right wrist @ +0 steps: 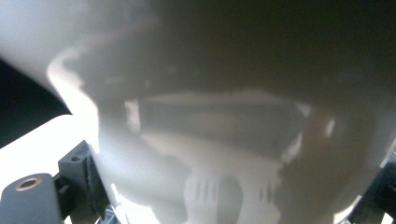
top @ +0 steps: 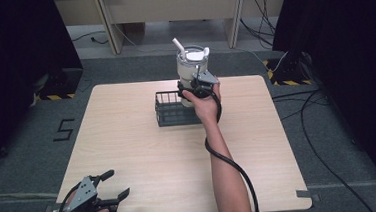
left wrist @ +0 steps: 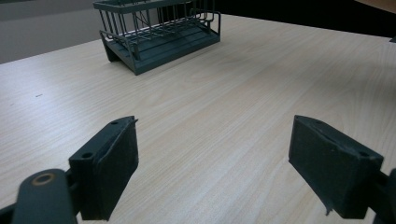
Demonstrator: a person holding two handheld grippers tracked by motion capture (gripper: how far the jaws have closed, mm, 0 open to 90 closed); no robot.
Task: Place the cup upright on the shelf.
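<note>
Right gripper (top: 198, 86) clamped on white lidded tumbler with straw (top: 191, 65), upright, directly above dark wire basket (top: 168, 110); we lower straight down. Left gripper (top: 112, 185) open, idle, well apart.

In the right gripper view the white tumbler (right wrist: 210, 140) sits so close to the lens that it is a pale blur; its top and right side run off the frame, and it covers most of the right gripper (right wrist: 224, 205), leaving one finger (right wrist: 81, 179) showing at eight o'clock. Whether the fingers press on it cannot be told there. In the high view the hand hides the tumbler's (top: 189, 66) lower body and the wire basket's (top: 168, 110) three o'clock end. In the left gripper view the basket (left wrist: 154, 32) is cut at twelve o'clock, and the left gripper (left wrist: 212, 163) at six o'clock.
</note>
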